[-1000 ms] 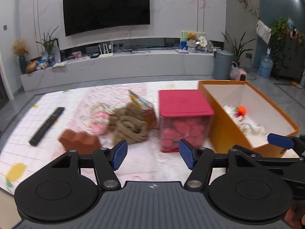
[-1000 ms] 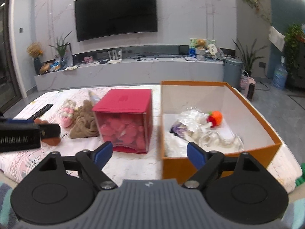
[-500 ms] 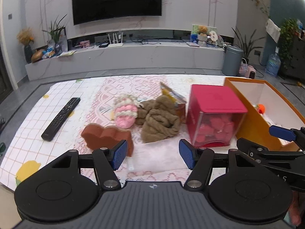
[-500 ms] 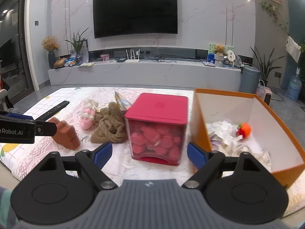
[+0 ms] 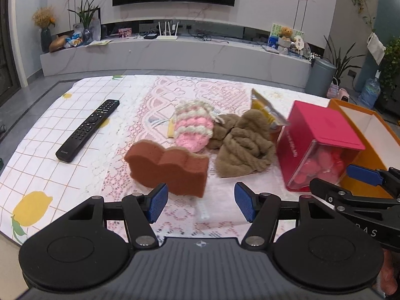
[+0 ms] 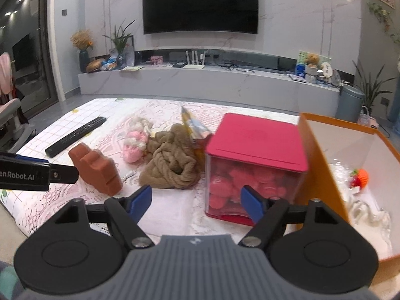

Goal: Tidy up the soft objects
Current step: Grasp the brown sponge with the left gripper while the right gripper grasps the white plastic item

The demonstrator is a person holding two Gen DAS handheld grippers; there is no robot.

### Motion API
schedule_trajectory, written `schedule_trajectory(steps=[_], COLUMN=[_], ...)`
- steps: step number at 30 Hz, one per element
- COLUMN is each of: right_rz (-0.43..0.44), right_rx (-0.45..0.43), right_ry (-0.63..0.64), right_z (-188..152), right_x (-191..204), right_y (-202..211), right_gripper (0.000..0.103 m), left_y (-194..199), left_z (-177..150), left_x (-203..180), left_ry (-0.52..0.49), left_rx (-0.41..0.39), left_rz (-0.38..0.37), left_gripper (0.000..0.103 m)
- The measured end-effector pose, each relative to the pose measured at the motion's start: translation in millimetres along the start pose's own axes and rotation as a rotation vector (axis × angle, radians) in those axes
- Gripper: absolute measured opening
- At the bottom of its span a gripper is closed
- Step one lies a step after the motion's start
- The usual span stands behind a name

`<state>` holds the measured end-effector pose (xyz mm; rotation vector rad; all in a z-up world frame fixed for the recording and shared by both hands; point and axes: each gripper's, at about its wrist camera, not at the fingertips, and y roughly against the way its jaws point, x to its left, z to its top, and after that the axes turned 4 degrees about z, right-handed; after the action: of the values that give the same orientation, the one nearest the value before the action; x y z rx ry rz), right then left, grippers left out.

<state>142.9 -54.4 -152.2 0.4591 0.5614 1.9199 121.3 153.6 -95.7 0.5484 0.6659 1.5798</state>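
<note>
A brown wavy sponge [image 5: 170, 170] stands on the table, just ahead of my open, empty left gripper [image 5: 200, 203]; it also shows in the right wrist view [image 6: 96, 171]. Behind it lie a pink-and-white knitted piece [image 5: 193, 127] and a crumpled brown towel [image 5: 243, 147]. My right gripper [image 6: 196, 202] is open and empty, low over the table in front of the towel [image 6: 172, 165] and the red-lidded clear box [image 6: 255, 170]. The orange box [image 6: 322, 170] with soft items inside stands at the right.
A black remote [image 5: 87, 130] lies at the left on the checked cloth. A yellow snack bag [image 5: 267, 111] leans behind the towel. The red-lidded box [image 5: 317, 145] stands between the towel and the orange box [image 5: 370, 135]. The table's front edge is near both grippers.
Both grippers have swung left: the orange box has slid to the right edge of both views. The sponge is now close before my left gripper. Both stay open.
</note>
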Motion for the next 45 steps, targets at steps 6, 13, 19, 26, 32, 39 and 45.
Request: schedule_trajectory(steps=[6, 13, 19, 26, 32, 39, 45], right_rz=[0.031, 0.07, 0.073, 0.143, 0.224, 0.227, 0.247], right_rx=[0.02, 0.055, 0.065, 0.097, 0.1, 0.117, 0.149], right_ry=[0.051, 0.14, 0.171, 0.172, 0.212, 0.192, 0.151], right_z=[3, 10, 24, 22, 9, -1, -15], right_x=[17, 40, 55, 68, 83, 75, 58], right_y=[-25, -68, -107, -134, -127, -120, -104], right_gripper=[0.068, 0.059, 0.052, 0.051, 0.05, 0.059, 0.089], left_y=[-24, -45, -63, -85, -92, -91, -68], left_z=[6, 18, 26, 30, 29, 17, 12], left_x=[21, 37, 45, 51, 50, 56, 55], left_ry=[0.096, 0.273, 0.408, 0.499, 0.465, 0.439, 0.36], left_rx=[0.047, 0.102, 0.124, 0.165, 0.193, 0.198, 0.16], left_rz=[-0.018, -0.03, -0.021, 0.011, 0.064, 0.039, 0.017], left_gripper=[0.073, 0.082, 0.085, 0.085, 0.084, 0.051, 0.045])
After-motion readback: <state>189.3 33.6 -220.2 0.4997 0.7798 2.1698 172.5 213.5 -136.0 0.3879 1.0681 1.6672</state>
